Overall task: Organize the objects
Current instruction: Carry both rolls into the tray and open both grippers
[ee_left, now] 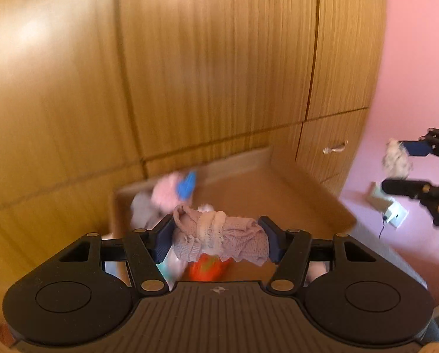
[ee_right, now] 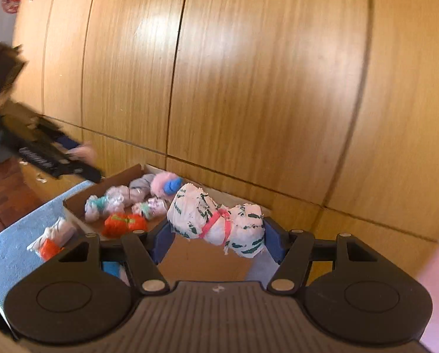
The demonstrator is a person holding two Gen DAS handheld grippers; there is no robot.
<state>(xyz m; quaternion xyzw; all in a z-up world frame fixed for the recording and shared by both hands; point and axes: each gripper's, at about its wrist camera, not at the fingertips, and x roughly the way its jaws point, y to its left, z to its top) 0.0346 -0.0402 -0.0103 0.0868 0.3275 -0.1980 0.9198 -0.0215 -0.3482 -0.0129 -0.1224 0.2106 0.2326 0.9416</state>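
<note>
Wood-grain wardrobe doors (ee_right: 248,88) fill the background of both wrist views, and a shallow cardboard box (ee_right: 81,206) sits at their foot beside a pale blue mat (ee_right: 10,253); the box appears to be the collecting place for the rolled cloth bundles. I count about six bundles inside it in the right wrist view, among them an orange one (ee_right: 124,224) and a pink one with a blue patch (ee_right: 166,184), plus one more lying out on the mat (ee_right: 53,239); blur makes the count uncertain. Two further bundles are in the air. The right gripper (ee_right: 216,232) pinches a white bundle with green print and a pink tie (ee_right: 216,220) across its length, raised above the box. The left gripper (ee_left: 218,239) likewise clamps a mauve knitted bundle tied with white (ee_left: 219,235) end to end, over the box, probably so each roll stays tight for placing.
</note>
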